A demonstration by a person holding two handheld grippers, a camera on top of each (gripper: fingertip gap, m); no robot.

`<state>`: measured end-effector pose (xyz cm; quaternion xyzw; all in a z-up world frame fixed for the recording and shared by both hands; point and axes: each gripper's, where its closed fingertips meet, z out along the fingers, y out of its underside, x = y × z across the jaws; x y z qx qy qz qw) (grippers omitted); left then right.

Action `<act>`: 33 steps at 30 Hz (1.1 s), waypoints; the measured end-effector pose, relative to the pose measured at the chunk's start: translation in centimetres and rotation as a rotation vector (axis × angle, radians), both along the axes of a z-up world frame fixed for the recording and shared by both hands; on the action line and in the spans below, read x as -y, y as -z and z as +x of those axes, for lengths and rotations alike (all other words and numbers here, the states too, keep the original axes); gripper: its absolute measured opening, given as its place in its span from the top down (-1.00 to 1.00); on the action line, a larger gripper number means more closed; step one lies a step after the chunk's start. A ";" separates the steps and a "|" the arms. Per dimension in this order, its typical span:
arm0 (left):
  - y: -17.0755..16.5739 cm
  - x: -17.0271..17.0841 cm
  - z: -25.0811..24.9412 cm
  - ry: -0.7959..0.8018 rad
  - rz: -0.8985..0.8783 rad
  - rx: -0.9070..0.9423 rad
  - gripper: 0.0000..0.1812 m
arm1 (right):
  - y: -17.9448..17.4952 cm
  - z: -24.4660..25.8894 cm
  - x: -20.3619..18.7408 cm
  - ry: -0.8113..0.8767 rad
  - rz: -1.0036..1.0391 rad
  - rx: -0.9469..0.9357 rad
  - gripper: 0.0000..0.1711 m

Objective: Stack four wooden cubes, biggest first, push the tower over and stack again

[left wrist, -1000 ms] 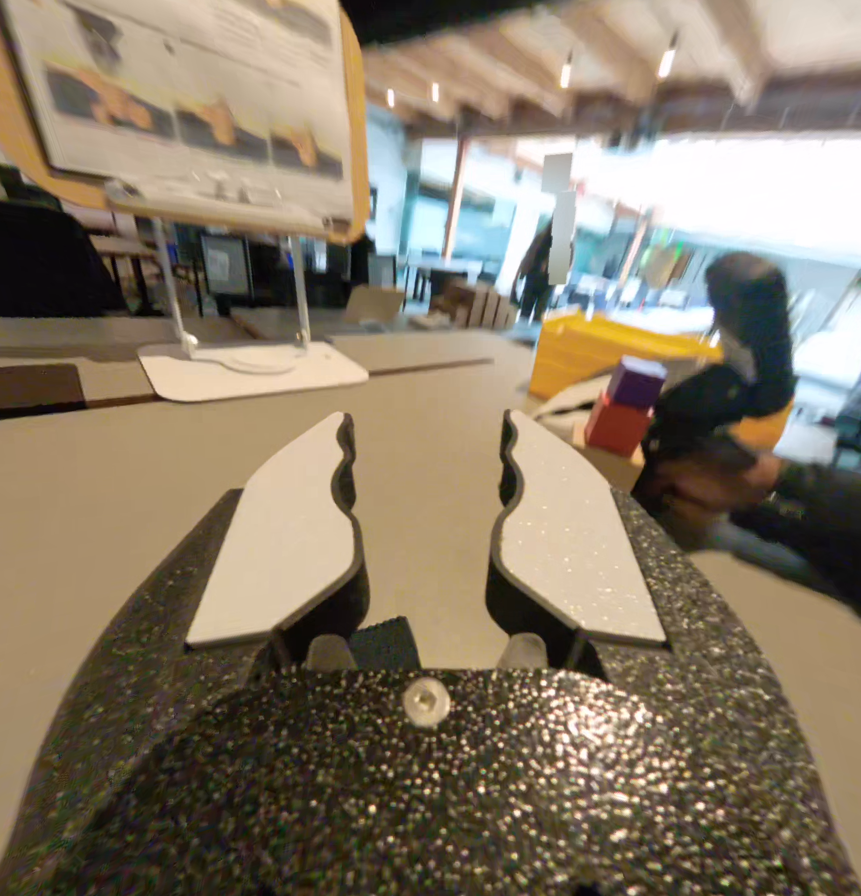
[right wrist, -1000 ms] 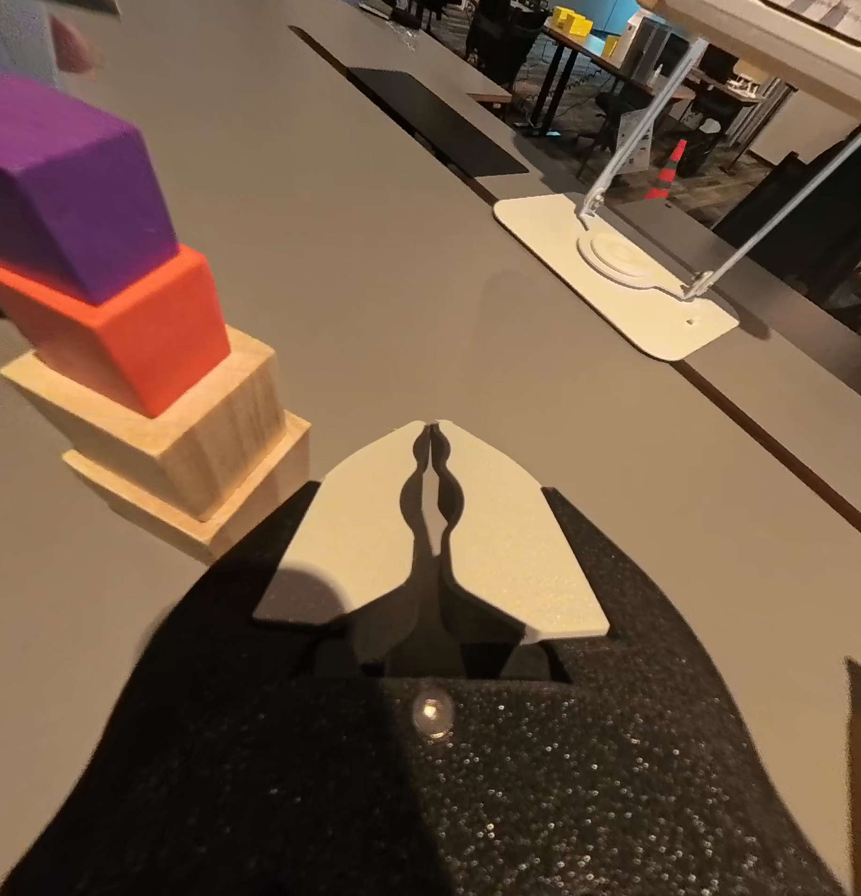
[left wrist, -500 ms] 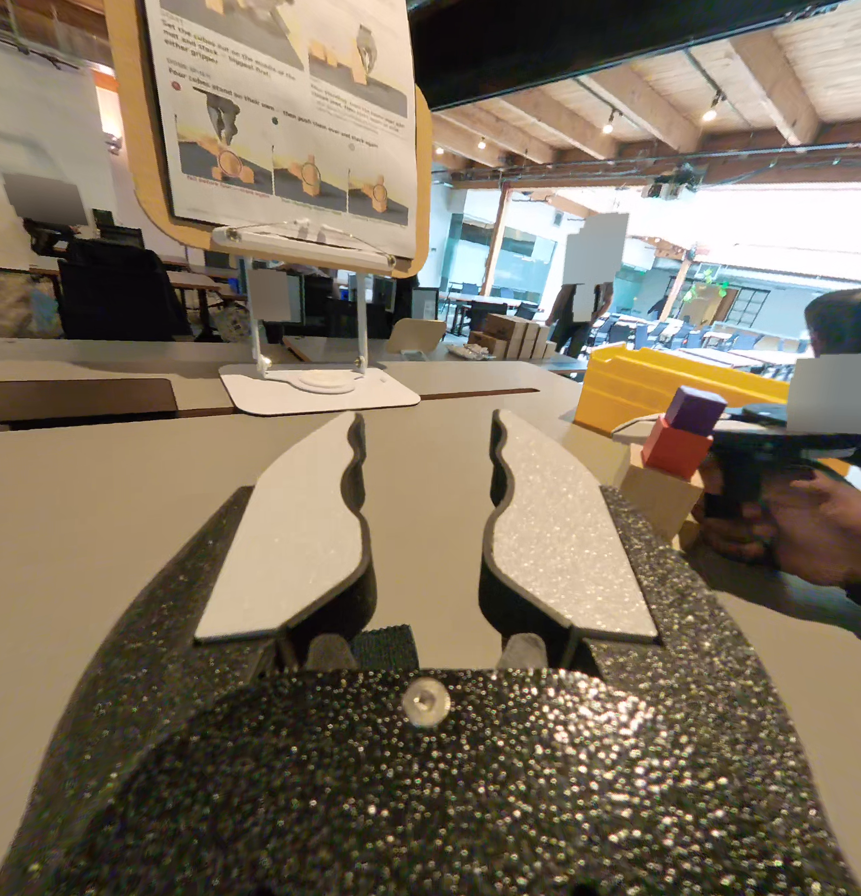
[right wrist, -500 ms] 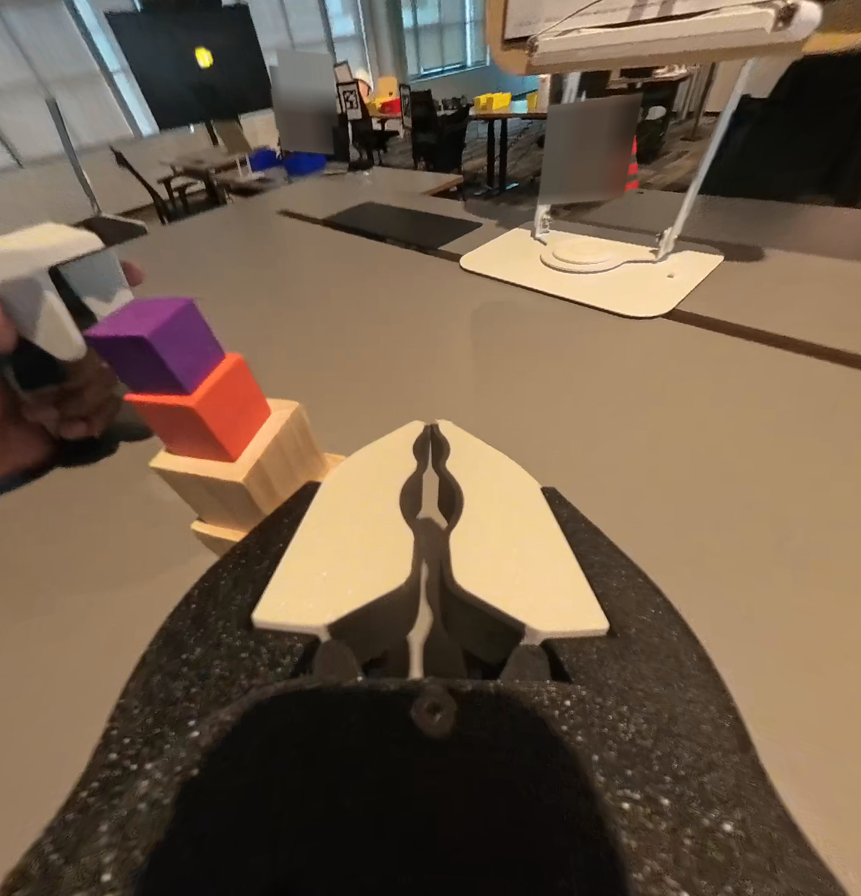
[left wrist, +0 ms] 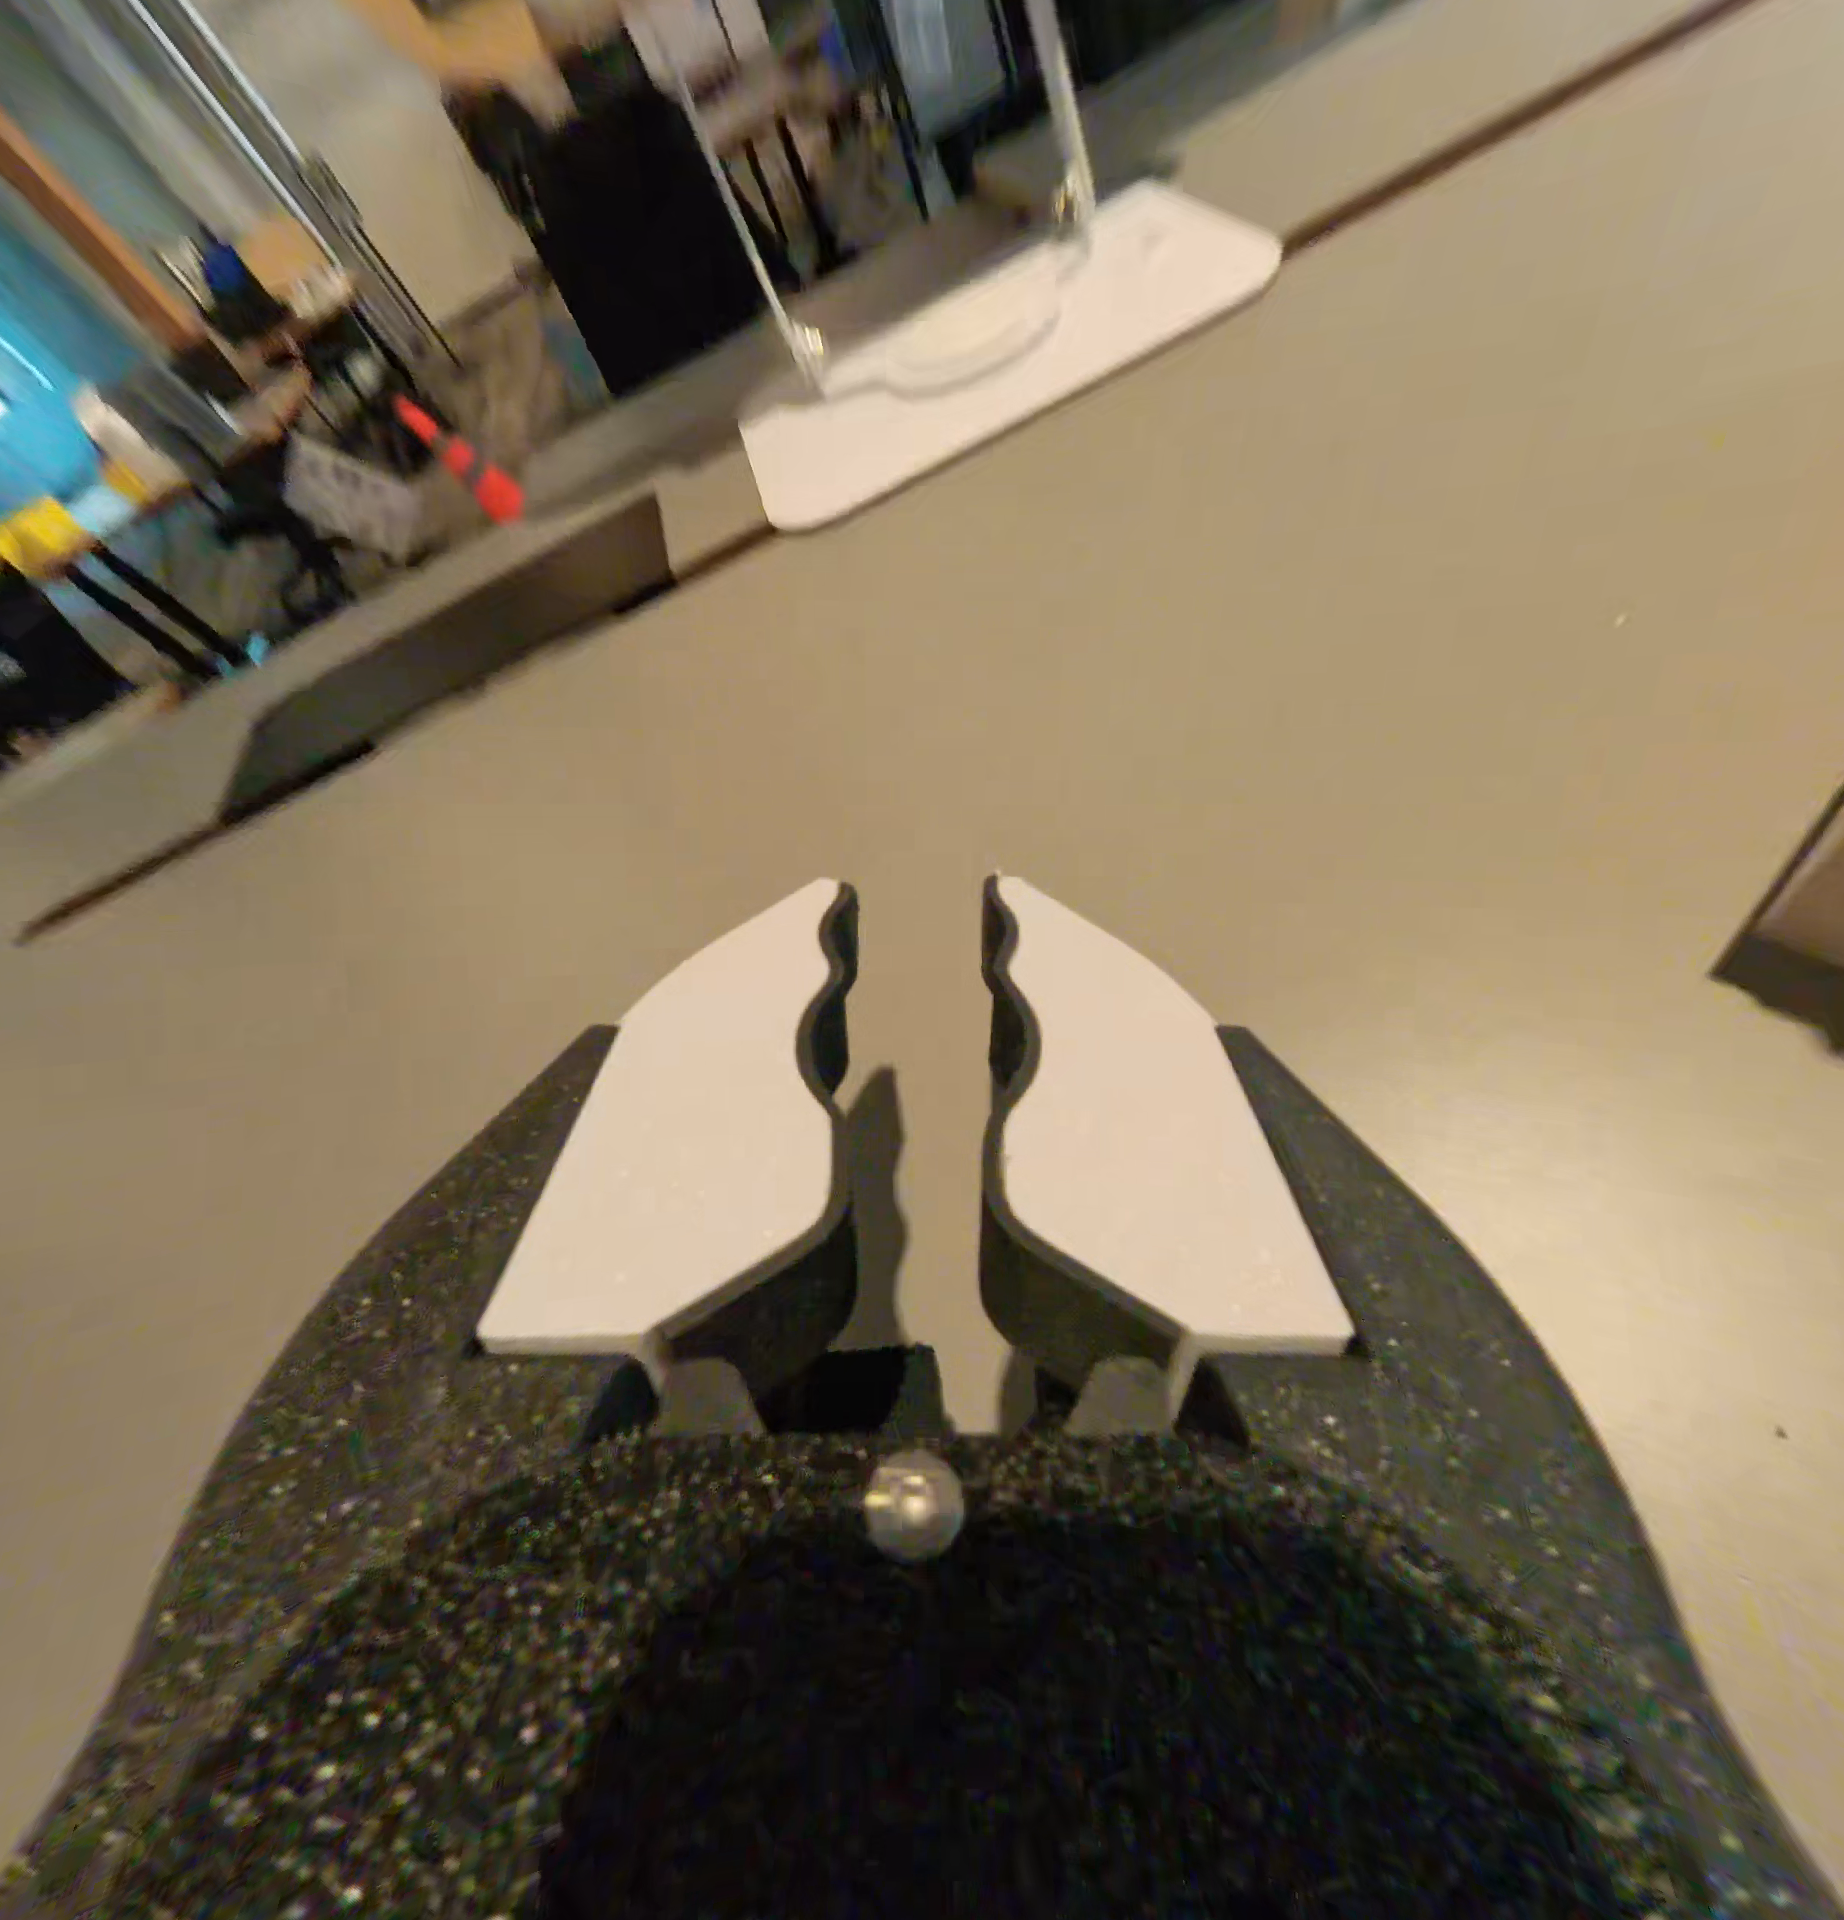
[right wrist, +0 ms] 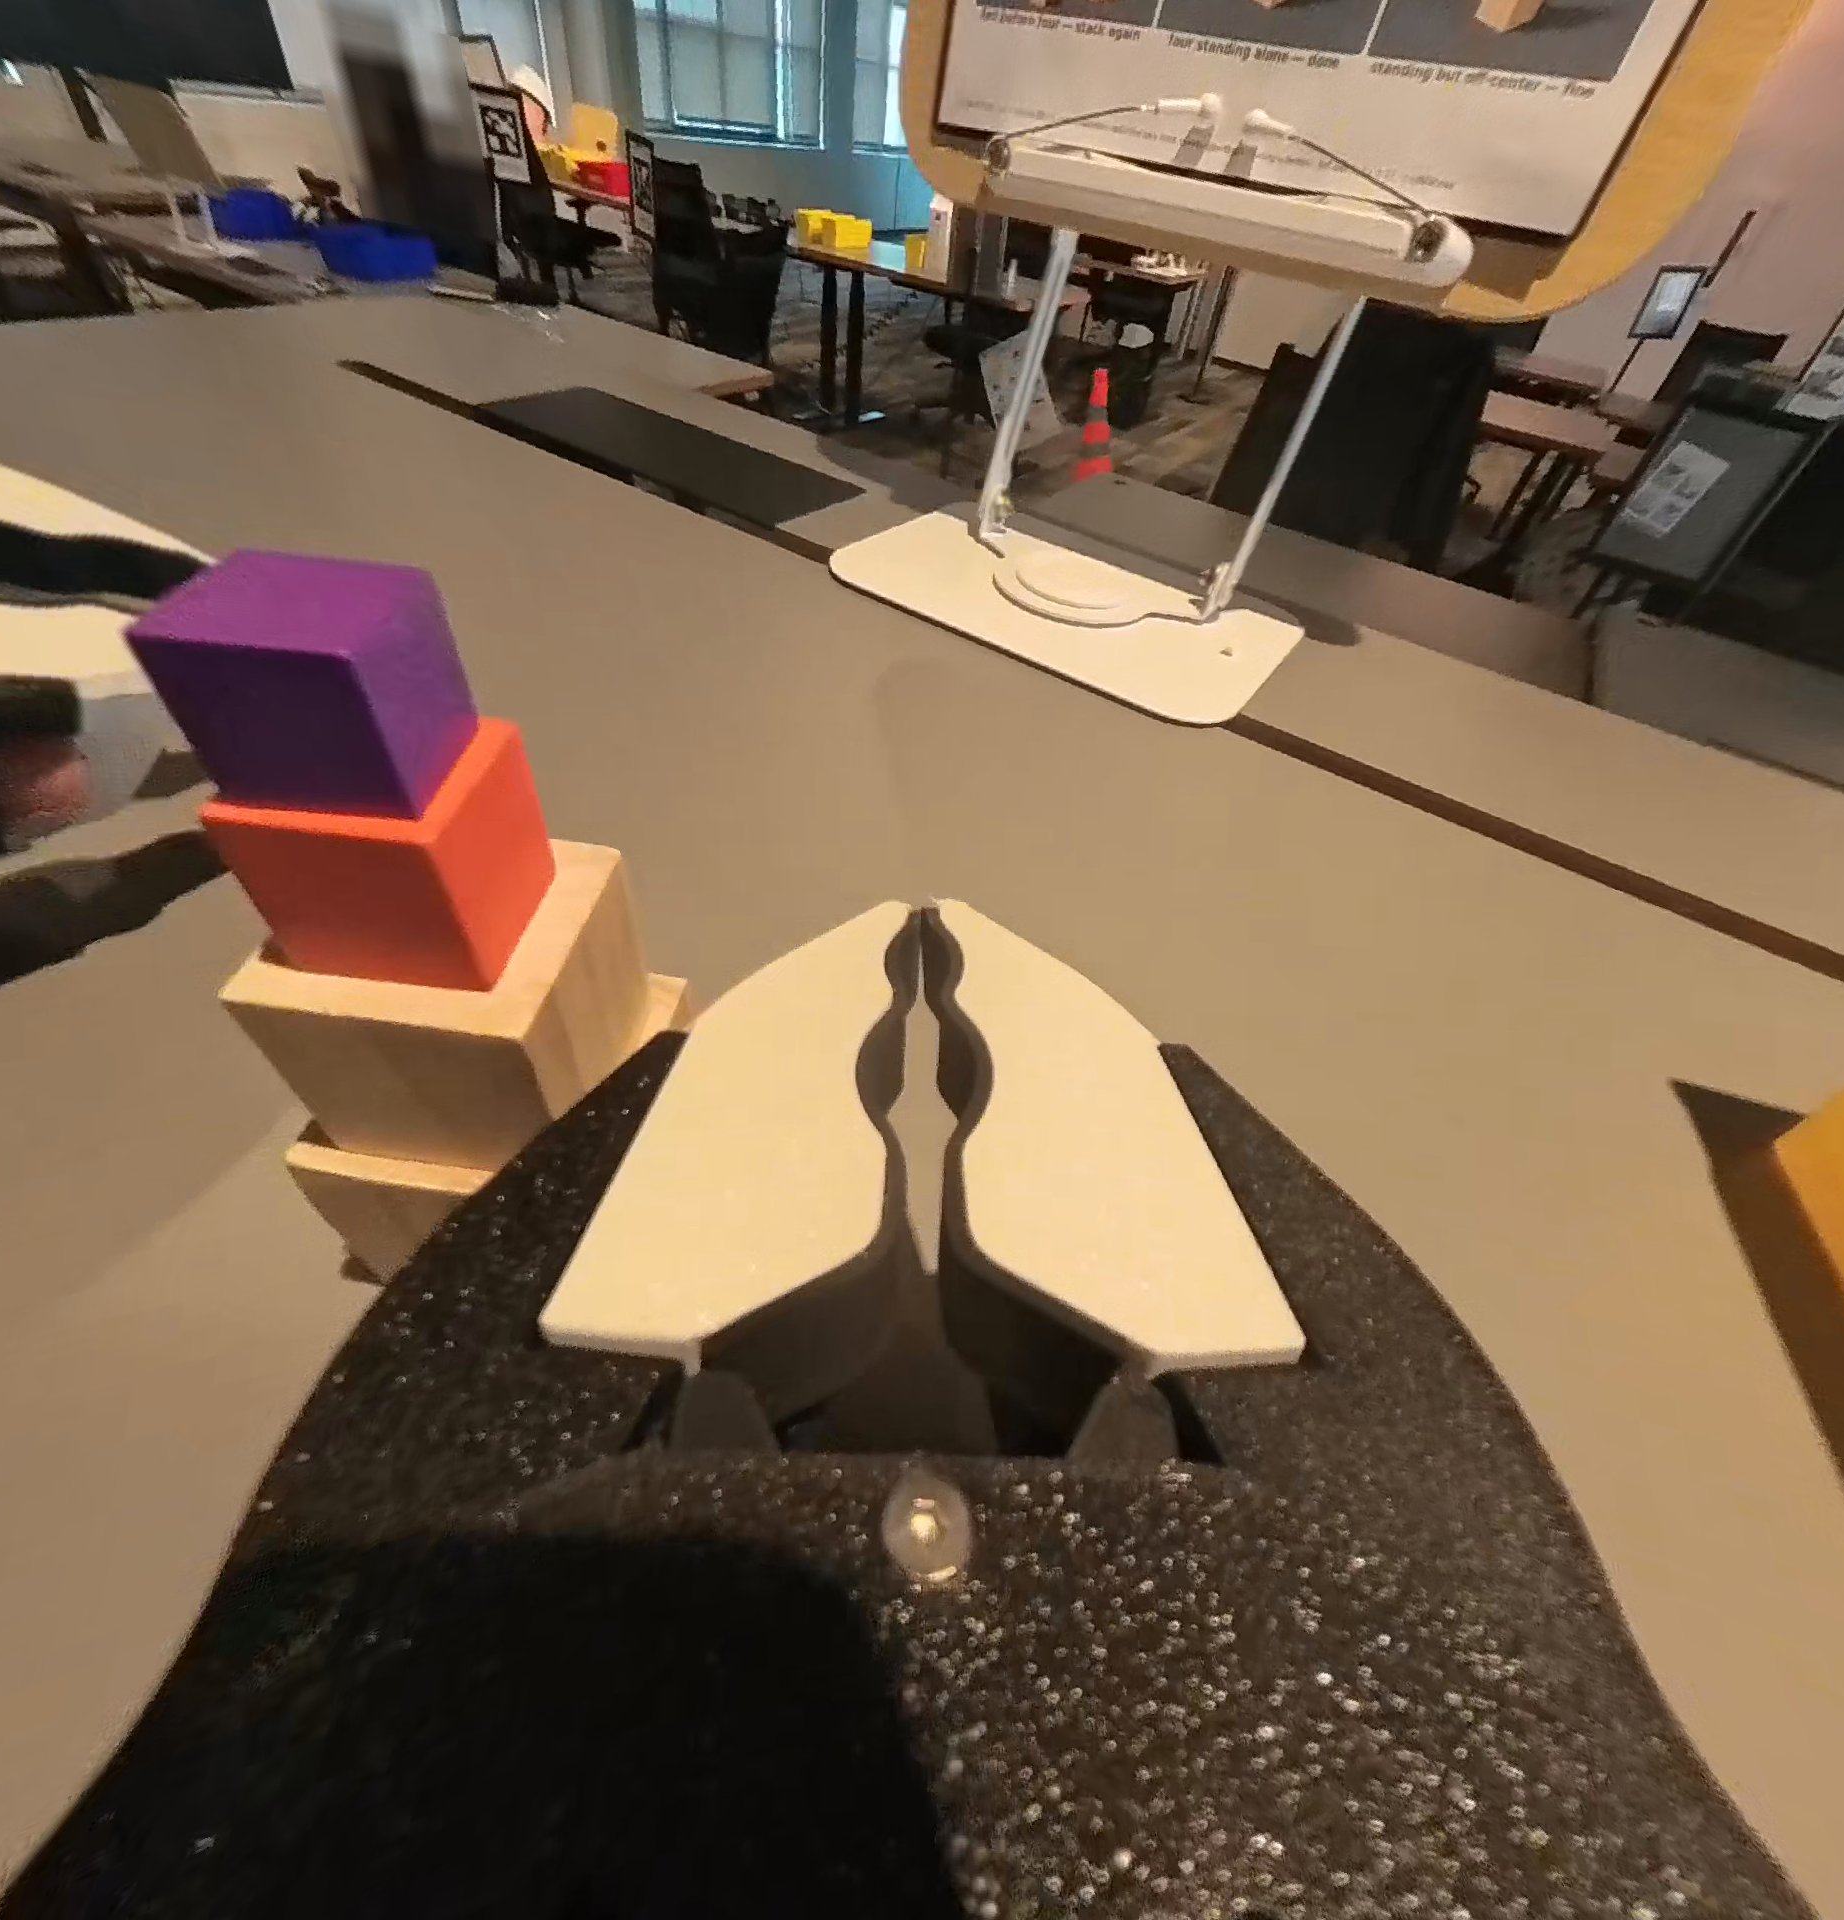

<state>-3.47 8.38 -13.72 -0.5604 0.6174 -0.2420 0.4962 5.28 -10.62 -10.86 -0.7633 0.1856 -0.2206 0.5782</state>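
Four cubes (right wrist: 398,894) stacked on bench (right wrist: 1105,883), biggest lowest for stability. Right hand-held gripper (right wrist: 926,914) pinched closed, empty, beside tower, probably for pushing. Left hand-held gripper (left wrist: 918,894) narrowly parted, empty.

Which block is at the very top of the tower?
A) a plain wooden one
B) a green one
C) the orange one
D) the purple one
D: in the right wrist view the purple cube sits on the orange cube, which rests on two plain wooden cubes, the smaller above the larger.
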 end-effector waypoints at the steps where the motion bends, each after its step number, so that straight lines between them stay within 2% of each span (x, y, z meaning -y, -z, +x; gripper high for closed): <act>1: 0.6 -0.3 0.2 -0.011 -0.029 -0.039 0.76 | 0.0 0.0 0.0 0.005 -0.007 0.009 1.00; 9: 2.5 -0.6 0.7 0.055 -0.396 -0.155 0.81 | -0.1 0.9 0.6 0.132 -0.047 0.085 1.00; 16: 2.5 1.0 0.7 0.134 -0.228 -0.171 0.84 | 0.0 0.6 0.6 0.187 -0.108 0.161 1.00; 18: 2.0 1.2 0.6 0.143 -0.195 -0.139 0.78 | 0.0 0.6 0.7 0.198 -0.116 0.165 1.00; 24: 1.1 2.5 0.1 0.245 -0.162 -0.083 0.65 | 0.5 1.0 0.8 0.230 -0.154 0.153 1.00; 33: 1.2 3.1 -0.1 0.292 -0.153 -0.097 0.64 | 0.7 1.3 2.2 0.326 -0.162 0.124 1.00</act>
